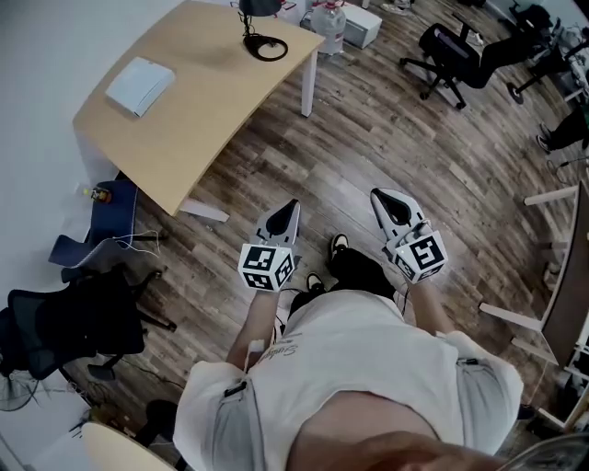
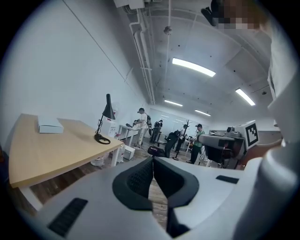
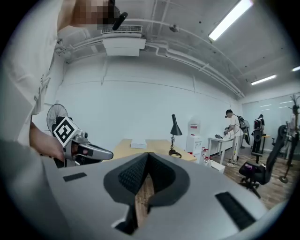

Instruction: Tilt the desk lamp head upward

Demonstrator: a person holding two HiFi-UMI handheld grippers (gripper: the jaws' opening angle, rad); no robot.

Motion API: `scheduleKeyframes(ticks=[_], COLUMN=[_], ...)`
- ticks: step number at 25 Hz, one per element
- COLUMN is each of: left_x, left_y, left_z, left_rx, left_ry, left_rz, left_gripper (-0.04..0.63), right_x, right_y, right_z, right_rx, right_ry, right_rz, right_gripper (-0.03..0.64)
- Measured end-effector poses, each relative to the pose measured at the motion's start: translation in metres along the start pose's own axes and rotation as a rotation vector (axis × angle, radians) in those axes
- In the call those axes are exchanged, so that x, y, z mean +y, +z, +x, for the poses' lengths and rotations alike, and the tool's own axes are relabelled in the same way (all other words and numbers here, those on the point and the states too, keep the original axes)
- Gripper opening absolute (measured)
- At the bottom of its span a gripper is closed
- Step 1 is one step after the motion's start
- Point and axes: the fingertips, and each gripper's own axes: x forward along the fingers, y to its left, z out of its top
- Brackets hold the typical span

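A black desk lamp stands on the far end of the light wooden desk, its ring base flat on the top and its head cut off by the frame's upper edge. In the left gripper view the lamp shows its cone head pointing down; the right gripper view also has the lamp upright on the desk. My left gripper and right gripper hang over the floor in front of me, well short of the desk. Both are shut with nothing in them, as seen at the left gripper and right gripper.
A white box lies on the desk's left part. Black office chairs stand at the far right, another chair at the near left. A water bottle sits beyond the desk. Several people stand far off.
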Motion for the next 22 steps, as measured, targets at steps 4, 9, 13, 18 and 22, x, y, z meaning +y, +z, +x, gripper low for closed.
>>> scheduleKeyframes(ticks=[4, 9, 13, 18, 22], left_x=[0.002, 0.002, 0.011, 0.005, -0.005], left_y=[0.000, 0.016, 0.040, 0.081, 0.098], left_z=[0.026, 0.067, 0.107, 0.171, 0.218], left_rx=[0.019, 0.021, 0.025, 0.012, -0.002], left_ry=[0.002, 0.013, 0.060, 0.093, 0.063], left_rz=[0.011, -0.014, 0.010, 0.119, 0.179], left_gripper=[0.017, 0.016, 0.017, 0.017, 0.017], right_x=[-0.019, -0.067, -0.114, -0.174, -0.210], right_y=[-0.016, -0.034, -0.025, -0.015, -0.005], right_z=[0.010, 0.034, 0.069, 0.104, 0.132], right_rx=[0.022, 0.022, -0.007, -0.070, -0.129], right_ry=[0.018, 0.029, 0.062, 0.116, 0.149], right_rz=[0.020, 0.085, 0.087, 0.099, 0.083], right_gripper=[-0.005, -0.005, -0.005, -0.005, -0.005])
